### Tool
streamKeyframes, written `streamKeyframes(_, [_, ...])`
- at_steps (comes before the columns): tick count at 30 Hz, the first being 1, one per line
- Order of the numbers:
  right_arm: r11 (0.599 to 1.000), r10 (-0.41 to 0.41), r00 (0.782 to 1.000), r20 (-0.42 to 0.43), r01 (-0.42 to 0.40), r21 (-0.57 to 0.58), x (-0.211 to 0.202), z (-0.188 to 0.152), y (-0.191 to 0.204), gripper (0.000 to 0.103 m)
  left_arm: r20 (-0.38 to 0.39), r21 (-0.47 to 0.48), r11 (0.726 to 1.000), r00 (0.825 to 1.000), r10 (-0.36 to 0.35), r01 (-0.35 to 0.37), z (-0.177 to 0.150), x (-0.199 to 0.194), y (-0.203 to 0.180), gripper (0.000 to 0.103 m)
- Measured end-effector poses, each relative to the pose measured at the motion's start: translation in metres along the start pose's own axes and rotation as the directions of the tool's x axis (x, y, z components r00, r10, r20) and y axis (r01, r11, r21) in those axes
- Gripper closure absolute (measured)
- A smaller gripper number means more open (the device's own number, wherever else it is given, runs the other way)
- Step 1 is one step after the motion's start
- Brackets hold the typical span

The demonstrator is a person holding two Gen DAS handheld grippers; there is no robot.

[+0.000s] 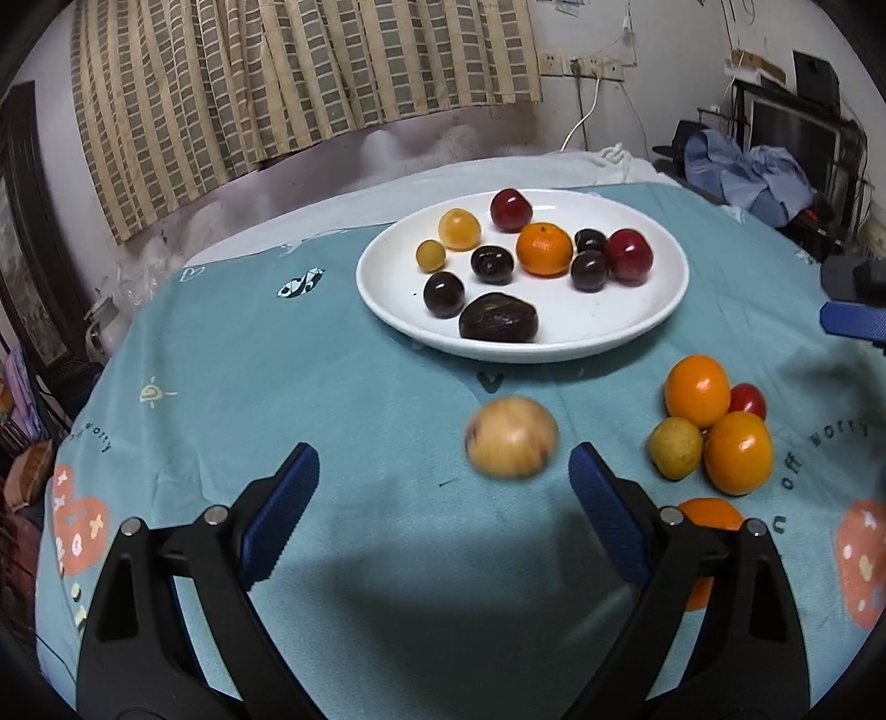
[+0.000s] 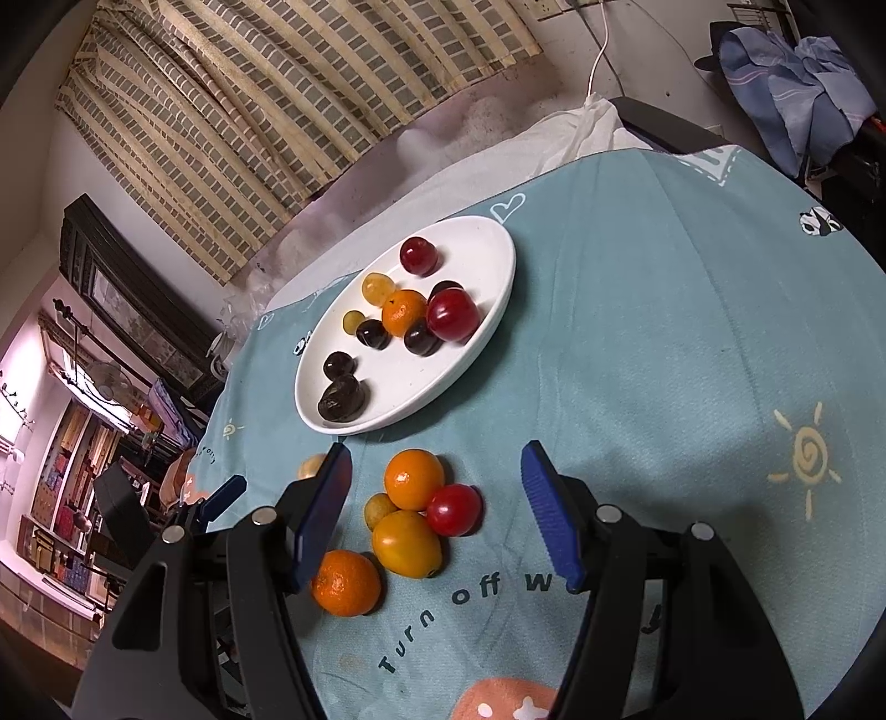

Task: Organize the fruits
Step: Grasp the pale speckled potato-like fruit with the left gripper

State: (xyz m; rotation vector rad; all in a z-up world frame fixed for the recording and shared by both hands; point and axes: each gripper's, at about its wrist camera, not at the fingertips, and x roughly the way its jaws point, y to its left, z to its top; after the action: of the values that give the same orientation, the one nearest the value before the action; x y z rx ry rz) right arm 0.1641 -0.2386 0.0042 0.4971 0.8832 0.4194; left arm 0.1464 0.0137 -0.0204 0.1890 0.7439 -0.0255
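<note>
- left gripper (image 1: pixel 443 459) jaws apart, blurred pale yellow-pink round fruit (image 1: pixel 510 436) just ahead, not clamped
- right gripper (image 2: pixel 437 498) jaws apart, empty
- centre fruit between jaws, then close gently

ten fruits (image 1: pixel 544 249) on one plate (image 1: pixel 653 310).

Checked curtain (image 1: pixel 288 83) across white wall (image 1: pixel 581 33). Right of curtain: sockets (image 1: pixel 587 66) with white cable, then dark rack (image 1: pixel 797 127) under blue clothes (image 1: pixel 742 171). Left of curtain: dark-framed picture (image 2: pixel 127 310), lit shelves (image 2: pixel 66 509).
</note>
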Motion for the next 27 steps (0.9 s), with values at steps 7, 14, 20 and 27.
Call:
streamKeyframes(7, [1.000, -0.007, 1.000, 0.005, 0.007, -0.017, 0.000, 0.000, 0.002, 0.039, -0.026, 0.053, 0.997, 0.998, -0.061, 0.062, 0.000, 0.012, -0.019, 0.025])
streamKeyframes(14, [1.000, -0.013, 1.000, 0.002, 0.013, -0.025, 0.002, 0.000, 0.003, 0.039, -0.059, 0.010, 0.991, 0.989, -0.133, 0.134, 0.004, 0.025, -0.017, 0.056])
streamKeyframes(20, [0.998, -0.023, 0.999, -0.026, 0.021, -0.065, 0.012, -0.005, 0.008, 0.039, -0.091, -0.050, 0.982, 0.979, -0.184, 0.180, 0.006, 0.037, -0.012, 0.060])
streamKeyframes(27, [0.991, -0.015, 0.995, -0.101, 0.001, -0.135, 0.035, -0.013, 0.019, 0.039, -0.091, -0.043, 0.983, 0.980, -0.179, 0.176, 0.004, 0.032, -0.014, 0.062])
